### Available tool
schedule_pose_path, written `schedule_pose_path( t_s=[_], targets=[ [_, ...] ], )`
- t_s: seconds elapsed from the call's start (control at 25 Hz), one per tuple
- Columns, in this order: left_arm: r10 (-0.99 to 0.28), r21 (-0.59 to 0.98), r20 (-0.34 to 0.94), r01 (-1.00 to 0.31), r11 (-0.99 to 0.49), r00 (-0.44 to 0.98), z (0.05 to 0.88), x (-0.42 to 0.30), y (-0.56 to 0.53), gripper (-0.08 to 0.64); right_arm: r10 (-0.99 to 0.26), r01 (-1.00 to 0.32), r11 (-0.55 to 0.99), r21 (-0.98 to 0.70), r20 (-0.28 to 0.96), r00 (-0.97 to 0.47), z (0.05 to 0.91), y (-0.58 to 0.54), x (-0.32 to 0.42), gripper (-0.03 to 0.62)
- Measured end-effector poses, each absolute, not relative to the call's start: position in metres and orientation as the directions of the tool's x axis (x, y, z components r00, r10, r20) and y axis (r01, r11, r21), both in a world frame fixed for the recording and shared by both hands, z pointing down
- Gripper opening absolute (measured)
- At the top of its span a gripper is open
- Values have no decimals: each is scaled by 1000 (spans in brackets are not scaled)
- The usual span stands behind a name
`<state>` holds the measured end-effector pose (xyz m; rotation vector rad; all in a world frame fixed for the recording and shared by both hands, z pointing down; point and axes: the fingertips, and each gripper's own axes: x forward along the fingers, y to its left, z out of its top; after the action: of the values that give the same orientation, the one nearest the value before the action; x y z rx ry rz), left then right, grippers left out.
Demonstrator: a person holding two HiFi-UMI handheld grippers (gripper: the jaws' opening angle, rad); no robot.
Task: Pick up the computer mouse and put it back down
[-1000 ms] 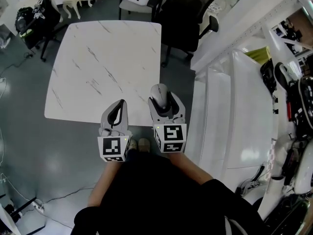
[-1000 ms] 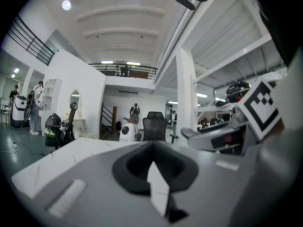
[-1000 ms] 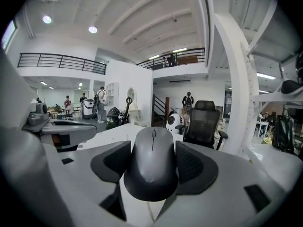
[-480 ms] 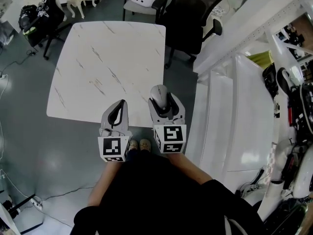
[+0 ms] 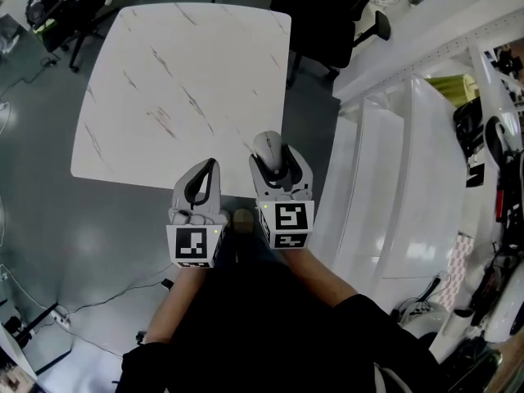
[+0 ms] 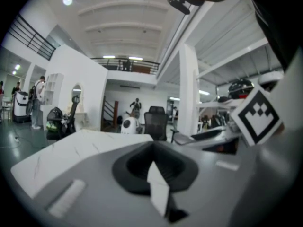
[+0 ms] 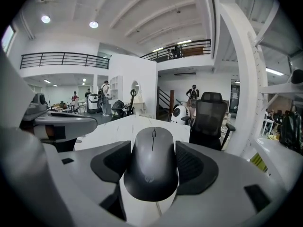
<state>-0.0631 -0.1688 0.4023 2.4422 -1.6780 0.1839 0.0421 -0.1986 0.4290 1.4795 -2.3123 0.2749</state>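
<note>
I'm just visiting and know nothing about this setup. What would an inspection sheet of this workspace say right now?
Surface: white marbled table, its top looks bare.
Job's things: dark grey computer mouse, clamped between the right tool's jaws, not lying on the table.
Clutter: nothing seen on the table.
Grippers: right tool shut on the mouse; left tool jaws together, holding nothing.
Cables: thin cable trailing over the grey floor at the person's left; none seen on the table.
Surroundings: black office chair beyond the table's far right corner; white structure to the right; people stand far off in the hall.
</note>
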Motion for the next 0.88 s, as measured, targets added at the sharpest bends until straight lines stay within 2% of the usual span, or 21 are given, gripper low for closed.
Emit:
schedule_pose_path(
  t_s=[0.44,0.88],
  targets=[
    [-883,130,284,-928,-350,373,466,-55,-160,8,-770,-892,450,26,518,-373,508,-195,38,255],
    [-878,147,321,-935,-323,354,501,-54,-156,8,-659,-886,464,9,672,-338,595,-179,37,255]
  ],
)
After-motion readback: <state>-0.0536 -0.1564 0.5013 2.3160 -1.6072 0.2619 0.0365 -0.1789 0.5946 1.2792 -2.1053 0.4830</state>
